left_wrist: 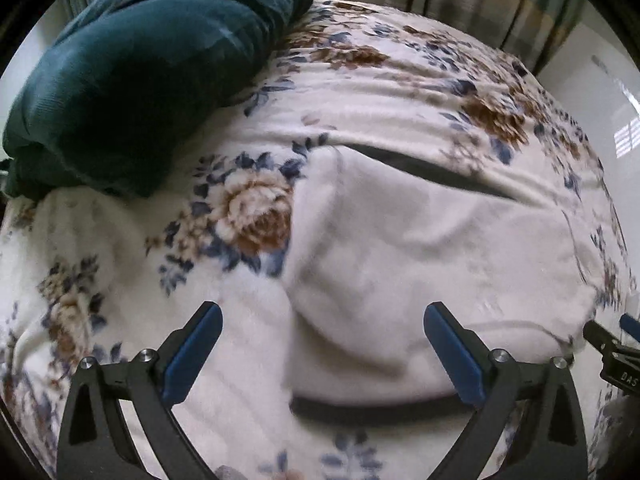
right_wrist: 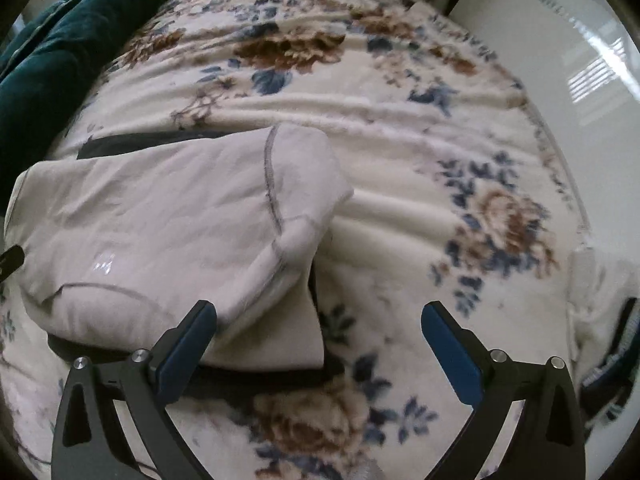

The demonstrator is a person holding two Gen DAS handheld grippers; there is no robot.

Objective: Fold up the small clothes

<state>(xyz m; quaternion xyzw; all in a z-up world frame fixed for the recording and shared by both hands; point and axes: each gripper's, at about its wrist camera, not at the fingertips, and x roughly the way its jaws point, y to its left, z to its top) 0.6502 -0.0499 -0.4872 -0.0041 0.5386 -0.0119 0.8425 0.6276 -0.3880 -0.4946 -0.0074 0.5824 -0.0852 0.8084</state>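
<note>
A small pale cream garment (left_wrist: 420, 264) with dark trim lies partly folded on the floral blanket (left_wrist: 132, 308). In the right wrist view the garment (right_wrist: 160, 232) fills the left half, with a sleeve flap folded over toward the centre. My left gripper (left_wrist: 322, 344) is open and empty, hovering just above the garment's near dark hem (left_wrist: 380, 410). My right gripper (right_wrist: 318, 344) is open and empty over the garment's right edge and the blanket (right_wrist: 440, 208). The right gripper's tip shows at the right edge of the left wrist view (left_wrist: 612, 344).
A dark green folded blanket (left_wrist: 152, 72) lies at the back left, also in the right wrist view (right_wrist: 60, 60). Another pale cloth item (right_wrist: 604, 312) lies at the bed's right edge. Curtains (left_wrist: 480, 4) and a glossy white floor (right_wrist: 560, 80) lie beyond the bed.
</note>
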